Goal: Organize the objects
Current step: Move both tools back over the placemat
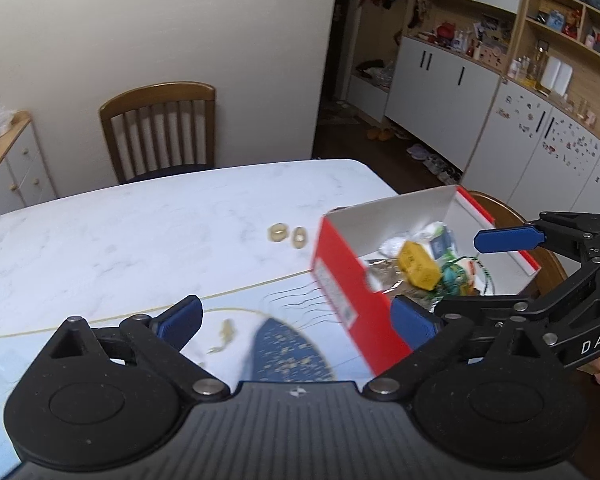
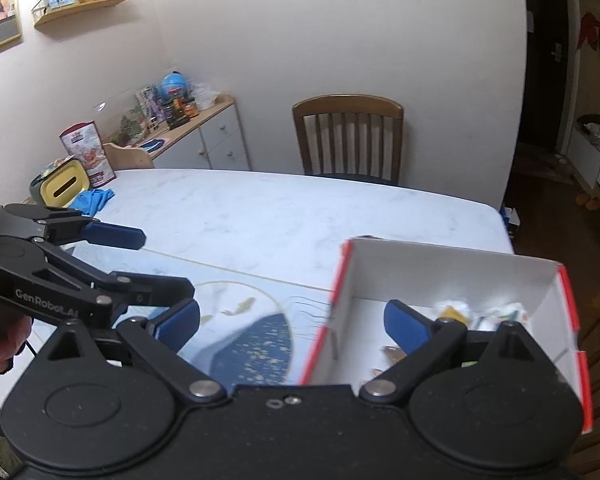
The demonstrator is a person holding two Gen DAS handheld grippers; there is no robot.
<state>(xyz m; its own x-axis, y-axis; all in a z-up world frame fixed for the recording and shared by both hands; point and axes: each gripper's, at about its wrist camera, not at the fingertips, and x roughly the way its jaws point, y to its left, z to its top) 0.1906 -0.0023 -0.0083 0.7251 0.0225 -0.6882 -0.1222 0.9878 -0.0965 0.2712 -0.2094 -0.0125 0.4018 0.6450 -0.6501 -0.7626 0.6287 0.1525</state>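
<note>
A red and white cardboard box (image 1: 342, 280) stands on the white marble table (image 1: 140, 232), also in the right wrist view (image 2: 440, 272). It holds a yellow block (image 1: 418, 266), white packets and green string. Two small tan rings (image 1: 288, 235) lie on the table left of the box. My left gripper (image 1: 296, 322) is open and empty, its right finger near the box's red wall. My right gripper (image 2: 292, 322) is open and empty, straddling the box's left wall. The right gripper shows in the left wrist view (image 1: 512, 276) over the box. The left gripper shows in the right wrist view (image 2: 140, 264).
A blue patterned mat (image 1: 288, 352) with a fish print lies at the near table edge. A wooden chair (image 1: 160, 132) stands behind the table. A yellow tissue box (image 2: 62, 188) and blue cloth (image 2: 94, 200) sit at the table's far left. A sideboard (image 2: 196, 136) and cabinets line the walls.
</note>
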